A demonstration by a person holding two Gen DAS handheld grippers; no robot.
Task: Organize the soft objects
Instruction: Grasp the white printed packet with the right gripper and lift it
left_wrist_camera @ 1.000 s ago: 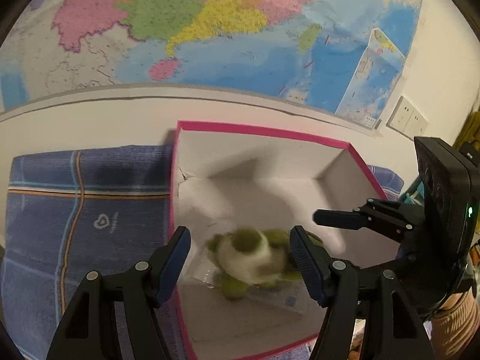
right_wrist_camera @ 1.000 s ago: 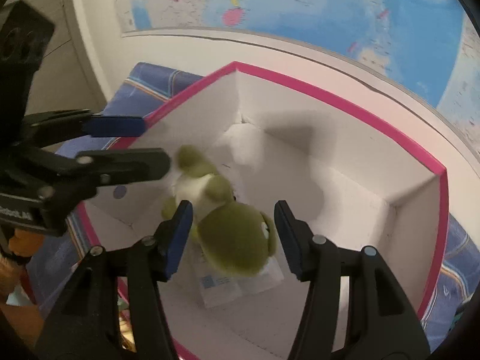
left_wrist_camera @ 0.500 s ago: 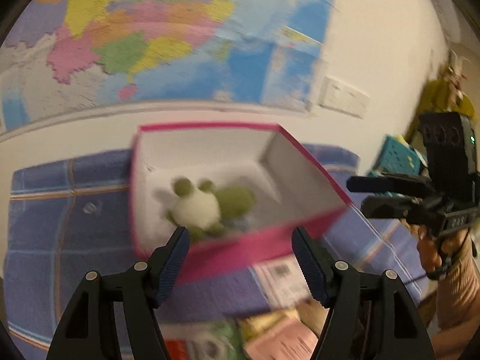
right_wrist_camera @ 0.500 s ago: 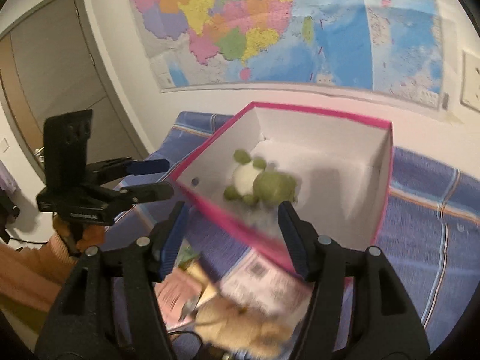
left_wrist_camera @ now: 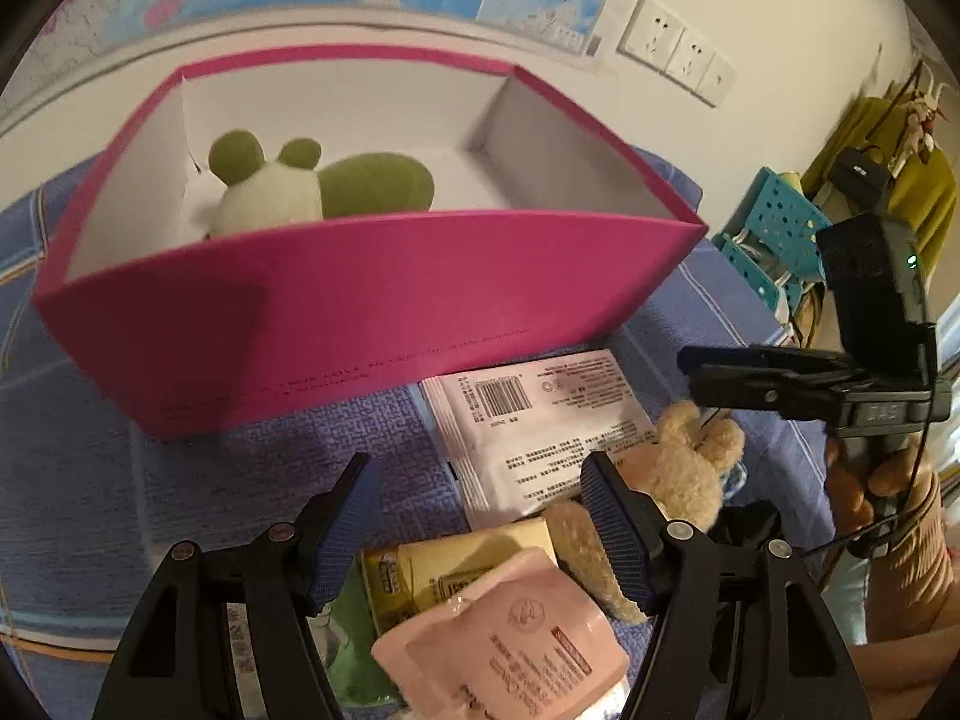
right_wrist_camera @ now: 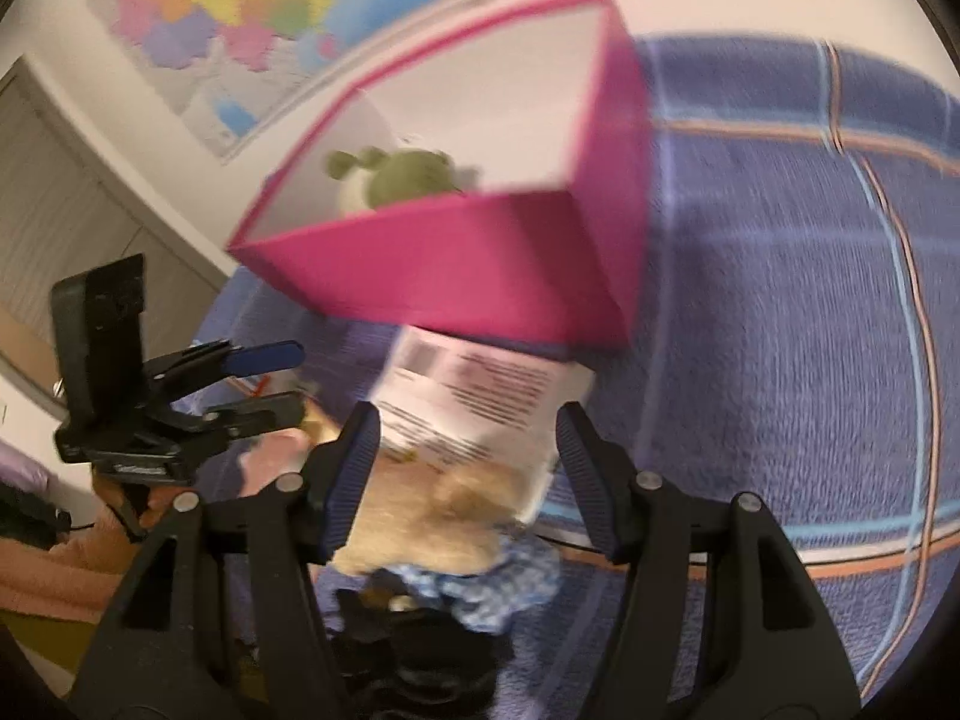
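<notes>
A green and white frog plush [left_wrist_camera: 300, 186] [right_wrist_camera: 408, 177] lies inside the pink box [left_wrist_camera: 372, 300] [right_wrist_camera: 468, 264]. In front of the box a white packet [left_wrist_camera: 540, 420] [right_wrist_camera: 474, 402], a yellow packet [left_wrist_camera: 444, 570], a pink packet [left_wrist_camera: 510, 642] and a beige plush [left_wrist_camera: 678, 480] [right_wrist_camera: 432, 516] are piled together. My left gripper [left_wrist_camera: 477, 474] [right_wrist_camera: 294, 381] hovers over that pile; its jaws are closing a little and grip nothing. My right gripper [right_wrist_camera: 467, 420] [left_wrist_camera: 690, 369] stands open above the white packet and the beige plush, holding nothing.
A blue checked cloth [left_wrist_camera: 78, 450] [right_wrist_camera: 780, 300] covers the surface. Behind the box are a wall map [right_wrist_camera: 240, 6] and wall sockets [left_wrist_camera: 678, 48]. A teal basket [left_wrist_camera: 774, 222] stands at the right. Blue patterned fabric [right_wrist_camera: 504, 588] lies under the beige plush. A person's hand [left_wrist_camera: 882, 480] holds the right gripper.
Both grippers have drawn back out of the pink box, leaving the frog plush inside. They now hang over the pile of packets in front of it.
</notes>
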